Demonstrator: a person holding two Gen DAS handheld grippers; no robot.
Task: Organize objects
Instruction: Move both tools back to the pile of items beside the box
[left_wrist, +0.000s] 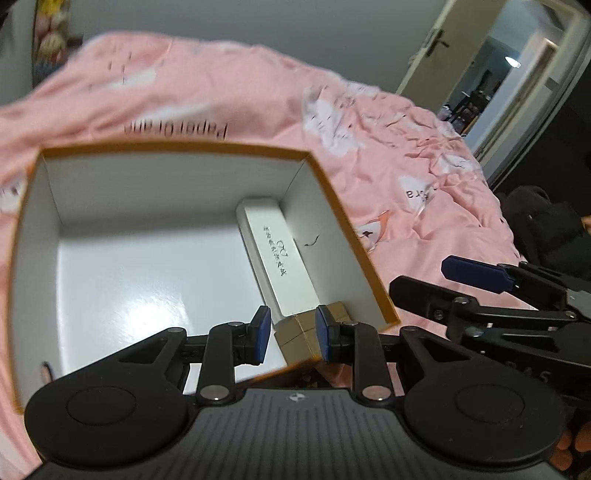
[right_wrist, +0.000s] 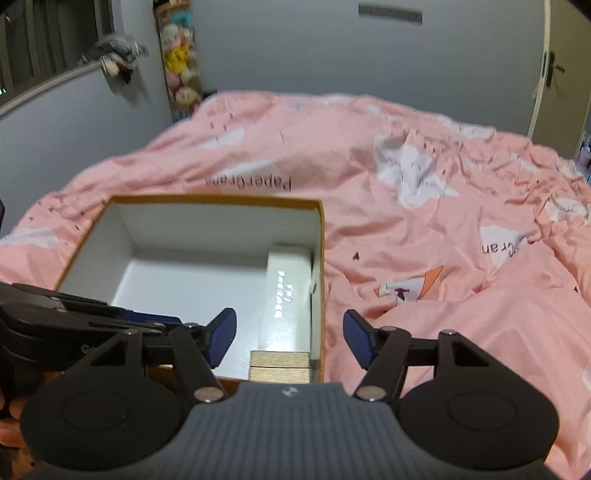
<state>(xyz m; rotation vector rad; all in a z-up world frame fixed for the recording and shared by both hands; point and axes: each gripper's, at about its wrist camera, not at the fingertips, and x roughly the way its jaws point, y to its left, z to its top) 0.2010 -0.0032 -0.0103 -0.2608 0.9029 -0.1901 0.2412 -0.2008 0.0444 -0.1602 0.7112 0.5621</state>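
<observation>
An open orange-edged box (left_wrist: 343, 206) with white inside walls lies on the pink bed; it also shows in the right wrist view (right_wrist: 321, 258). Inside, along its right wall, lie a long white case (left_wrist: 280, 254) (right_wrist: 288, 288) and a small wooden block (left_wrist: 299, 338) (right_wrist: 279, 365) at the near right corner. My left gripper (left_wrist: 291, 338) is over the box's near right corner, its pads on either side of the wooden block with a small gap on the left. My right gripper (right_wrist: 290, 338) is open and empty, above the box's near right corner.
The pink printed duvet (right_wrist: 424, 229) covers the bed all around the box. A grey wall and a hanging column of plush toys (right_wrist: 181, 62) are behind. An open door (left_wrist: 491, 74) is at the far right. Dark clothing (left_wrist: 543, 225) lies at the bed's right edge.
</observation>
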